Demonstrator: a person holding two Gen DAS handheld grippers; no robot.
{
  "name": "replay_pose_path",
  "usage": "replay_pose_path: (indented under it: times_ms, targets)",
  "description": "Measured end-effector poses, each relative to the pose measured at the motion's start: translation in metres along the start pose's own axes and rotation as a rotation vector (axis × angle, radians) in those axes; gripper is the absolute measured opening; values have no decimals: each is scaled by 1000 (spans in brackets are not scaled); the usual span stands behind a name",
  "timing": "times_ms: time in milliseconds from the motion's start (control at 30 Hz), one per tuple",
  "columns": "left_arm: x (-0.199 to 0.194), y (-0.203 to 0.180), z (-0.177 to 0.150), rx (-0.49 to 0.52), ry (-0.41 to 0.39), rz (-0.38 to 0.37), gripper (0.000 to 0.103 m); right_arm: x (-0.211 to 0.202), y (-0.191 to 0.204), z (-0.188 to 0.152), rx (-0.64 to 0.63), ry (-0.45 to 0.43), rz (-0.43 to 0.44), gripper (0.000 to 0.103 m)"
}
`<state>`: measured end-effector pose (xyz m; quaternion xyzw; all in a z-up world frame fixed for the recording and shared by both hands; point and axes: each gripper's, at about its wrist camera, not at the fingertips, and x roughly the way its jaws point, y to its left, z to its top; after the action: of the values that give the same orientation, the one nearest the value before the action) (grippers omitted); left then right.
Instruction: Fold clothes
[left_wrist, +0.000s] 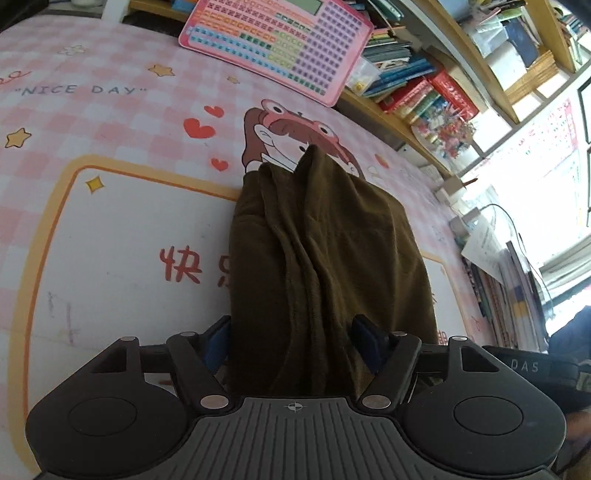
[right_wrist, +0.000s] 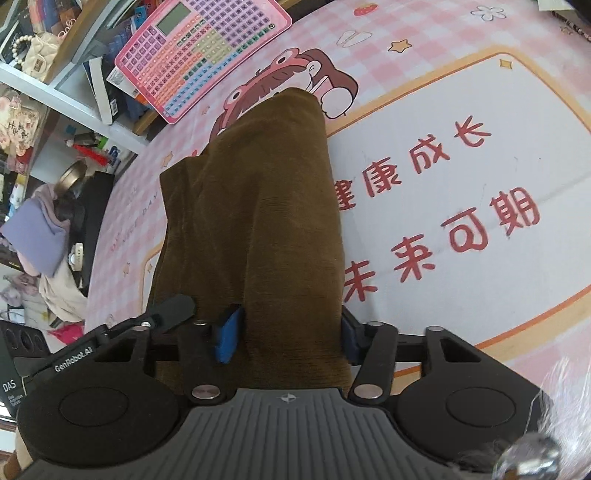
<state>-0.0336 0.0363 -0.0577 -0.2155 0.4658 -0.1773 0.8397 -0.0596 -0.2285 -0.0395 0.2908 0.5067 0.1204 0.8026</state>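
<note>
A brown garment (left_wrist: 325, 236), folded into a long narrow bundle, lies on the pink cartoon table mat (left_wrist: 110, 221) and runs away from both grippers. My left gripper (left_wrist: 291, 345) straddles the bundle's near end. Its blue pads (left_wrist: 216, 349) stand at the cloth's sides without visibly squeezing it. In the right wrist view the same garment (right_wrist: 266, 206) passes between my right gripper's (right_wrist: 288, 334) blue pads (right_wrist: 227, 334). They sit tight against a thick fold of it, and the cloth partly hides the right-hand pad. The left gripper's body shows at that view's left edge.
A pink keypad toy board (left_wrist: 273, 44) leans at the mat's far edge. Shelves of books (left_wrist: 424, 92) stand behind it. Papers and a cable (left_wrist: 498, 240) lie at the right. A heap of clothes (right_wrist: 44, 236) lies off the table's left side. A dark sleeve (left_wrist: 576, 332) shows at the far right.
</note>
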Motion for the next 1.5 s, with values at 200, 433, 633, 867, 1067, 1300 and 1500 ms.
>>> replay_pose_path:
  times_ms: [200, 433, 633, 867, 1067, 1300, 1500]
  targets:
    - [-13, -31, -7, 146, -52, 85, 36, -12, 34, -10, -221, -83, -50, 28]
    - [-14, -32, -14, 187, -10, 108, 42, -13, 40, -20, -297, -94, -91, 28]
    - [-5, -6, -11, 37, 23, 21, 58, -4, 16, -15, -139, -41, -73, 51]
    - [0, -12, -10, 35, 3, 36, 45, 4, 12, -12, -87, -6, -25, 40]
    - [-14, -33, -14, 99, -62, 77, 34, -7, 41, -17, -292, -64, -47, 27]
    - [-28, -61, -17, 114, -137, 74, 34, -35, 35, -11, -372, -137, 0, 27]
    - [-26, -93, -26, 130, -150, 109, 34, -53, 15, -3, -380, -135, 34, 27]
